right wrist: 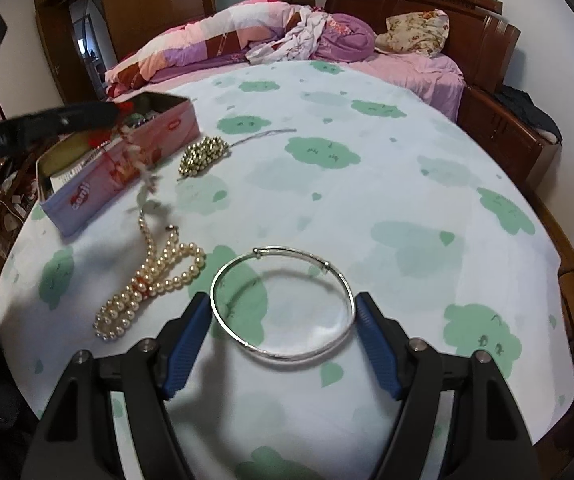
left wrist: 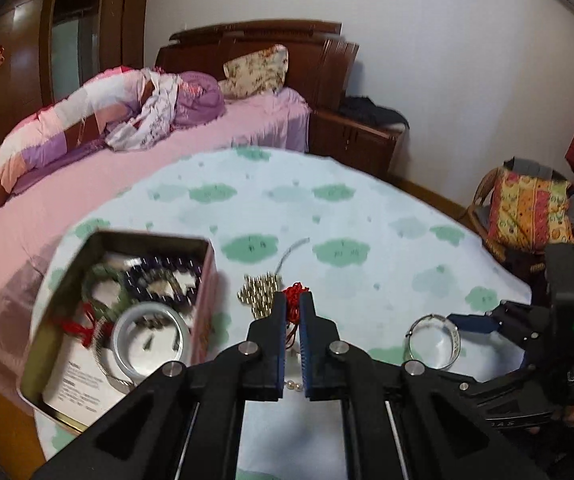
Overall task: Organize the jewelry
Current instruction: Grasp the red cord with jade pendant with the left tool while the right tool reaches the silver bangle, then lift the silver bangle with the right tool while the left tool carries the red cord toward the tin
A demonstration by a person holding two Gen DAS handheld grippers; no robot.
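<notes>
Crowding the left of the cloth-covered worktop (right wrist: 367,208), an open tin (left wrist: 99,312) holds bead bracelets and a bangle, with a gold bead cluster (right wrist: 203,154) just beside it and the bed (left wrist: 207,136) behind. The left hand-held gripper (left wrist: 294,308) is pinched nearly shut on a red cord (left wrist: 296,298), from which a pearl strand (right wrist: 155,276) trails blurred down to the cloth. The right hand-held gripper (right wrist: 283,316) is spread wide, its fingers (right wrist: 191,336) bracketing a silver bangle (right wrist: 283,302) lying flat, contact unclear.
</notes>
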